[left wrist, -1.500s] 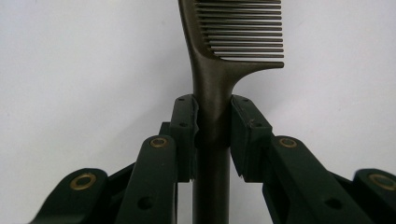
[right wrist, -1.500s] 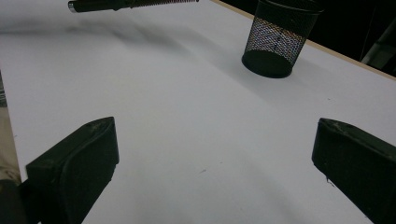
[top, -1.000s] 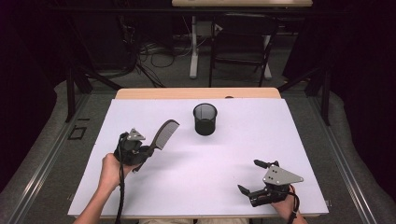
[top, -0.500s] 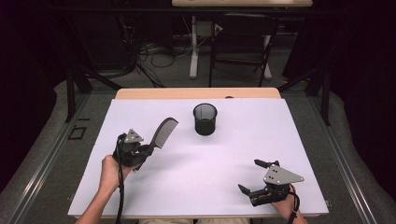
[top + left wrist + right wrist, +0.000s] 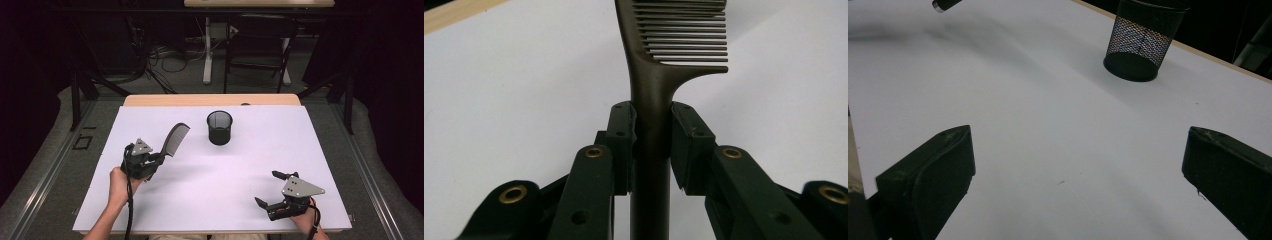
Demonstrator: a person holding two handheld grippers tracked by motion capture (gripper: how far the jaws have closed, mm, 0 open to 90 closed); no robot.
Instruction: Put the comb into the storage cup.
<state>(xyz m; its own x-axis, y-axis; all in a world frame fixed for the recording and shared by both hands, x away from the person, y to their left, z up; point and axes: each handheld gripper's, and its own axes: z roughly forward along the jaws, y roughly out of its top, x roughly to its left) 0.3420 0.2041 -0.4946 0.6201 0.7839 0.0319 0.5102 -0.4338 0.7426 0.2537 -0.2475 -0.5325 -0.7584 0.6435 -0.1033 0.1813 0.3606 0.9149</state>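
So the pickup part looks done. The left gripper (image 5: 159, 159), over in the left-centre of the high view, has its jaws clamped on the handle of a dark comb (image 5: 175, 140), and the comb sticks up and to the right, off the white desk (image 5: 310, 150), teeth end highest. In the left gripper view you can see it really well: the comb (image 5: 651, 100) runs straight up the middle of the frame with both pads squeezed on the handle just below where the teeth start. Grip looks centred, nothing crooked.

The black mesh cup (image 5: 220, 127) stands upright in the upper middle of the high view, right of the comb tip and clearly apart from it. As far as I can see into it, it looks empty.

The right gripper (image 5: 272, 190) sits low at the bottom right of the frame, jaws spread wide, holding nothing. Its own view looks across bare desk toward the cup (image 5: 1143, 42) at upper right.

My guess: the comb goes in the cup, so the carry over, the tipping handle-down or teeth-down, and the drop are all left. Roughly halfway.
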